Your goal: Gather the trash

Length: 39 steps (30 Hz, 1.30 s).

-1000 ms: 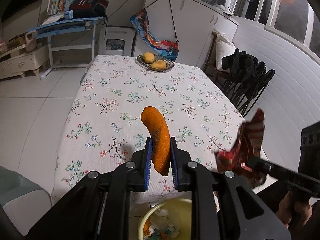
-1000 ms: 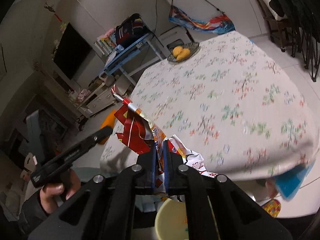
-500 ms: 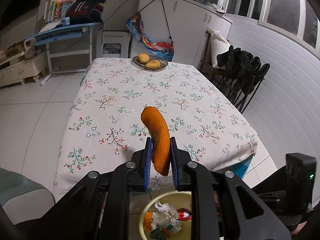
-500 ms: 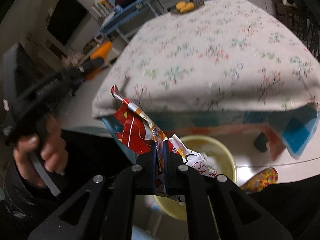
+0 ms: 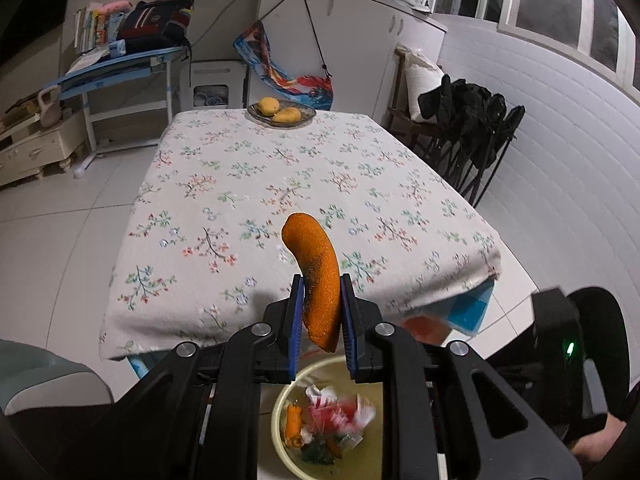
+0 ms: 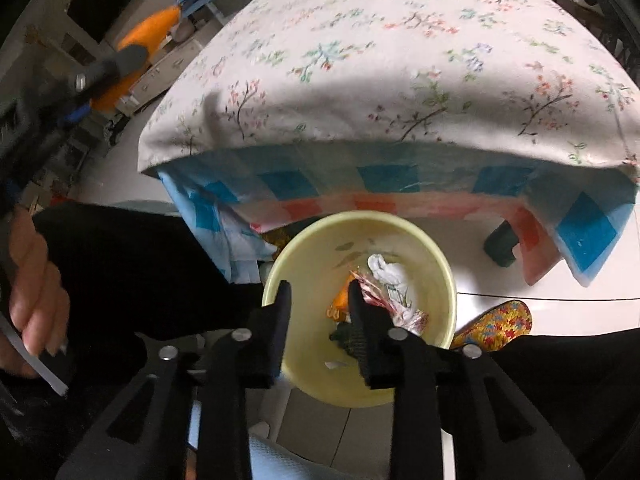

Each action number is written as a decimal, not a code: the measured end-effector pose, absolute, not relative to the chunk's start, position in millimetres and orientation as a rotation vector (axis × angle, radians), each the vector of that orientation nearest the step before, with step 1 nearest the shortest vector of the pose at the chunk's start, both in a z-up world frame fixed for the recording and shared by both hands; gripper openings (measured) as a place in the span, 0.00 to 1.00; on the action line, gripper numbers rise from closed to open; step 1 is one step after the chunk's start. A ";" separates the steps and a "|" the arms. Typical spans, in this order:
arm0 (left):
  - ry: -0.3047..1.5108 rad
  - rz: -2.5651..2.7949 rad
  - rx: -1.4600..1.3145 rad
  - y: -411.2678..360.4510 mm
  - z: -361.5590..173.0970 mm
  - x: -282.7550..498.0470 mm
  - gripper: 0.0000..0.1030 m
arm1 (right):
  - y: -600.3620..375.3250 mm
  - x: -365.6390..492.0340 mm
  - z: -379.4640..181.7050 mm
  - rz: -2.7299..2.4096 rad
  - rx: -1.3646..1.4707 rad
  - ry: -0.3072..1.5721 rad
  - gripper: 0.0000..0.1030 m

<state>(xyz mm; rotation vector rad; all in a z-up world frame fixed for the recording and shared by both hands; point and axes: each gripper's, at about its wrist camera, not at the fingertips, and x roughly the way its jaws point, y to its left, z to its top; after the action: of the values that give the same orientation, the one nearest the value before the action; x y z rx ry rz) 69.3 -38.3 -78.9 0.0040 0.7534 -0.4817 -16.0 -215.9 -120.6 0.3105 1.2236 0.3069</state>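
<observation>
A curved orange piece (image 5: 310, 256) with a rough, dark-speckled skin stands up between the blue pads of my left gripper (image 5: 320, 282), which is shut on it above the table's near edge. Below sits a pale yellow bin (image 5: 280, 412) on the floor, with paper scraps and orange bits inside. My right gripper (image 6: 318, 292) points down over the bin (image 6: 360, 218); its jaws are opening with nothing between them. The red and white snack wrapper (image 6: 386, 300) lies in the bin just past the right finger, and shows blurred in the left wrist view (image 5: 340, 412). The orange piece (image 6: 148, 36) shows blurred at upper left.
A table under a floral cloth (image 5: 280, 184) carries a plate of mangoes (image 5: 282, 114) at its far end. Folded black chairs (image 5: 472, 128) stand to its right and a blue desk (image 5: 120, 64) far left. A patterned slipper (image 6: 496, 324) lies beside the bin. A person's hand (image 6: 36, 280) grips the left tool.
The right gripper tipped down over the bin, its jaws parted, and the red wrapper dropped in. The left gripper drew back from the table toward the bin, still holding the orange piece.
</observation>
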 end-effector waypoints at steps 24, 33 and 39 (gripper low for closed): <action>1.058 -0.655 0.238 -91.5 -150.5 10.1 0.18 | -270.2 -28.2 -65.9 0.096 0.459 0.827 0.64; 0.989 -0.576 0.266 -92.1 -141.7 8.9 0.56 | -272.8 -31.0 -60.7 0.055 0.437 0.793 0.69; 0.817 -0.442 0.236 -81.2 -112.9 11.1 0.83 | -270.9 -32.6 -51.7 -0.003 0.375 0.733 0.72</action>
<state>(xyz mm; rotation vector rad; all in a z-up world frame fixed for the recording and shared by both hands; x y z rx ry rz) 11.1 -81.2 -112.9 0.2360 0.8168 -0.4417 -32.6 -270.9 -51.7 0.3754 0.7330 -0.0031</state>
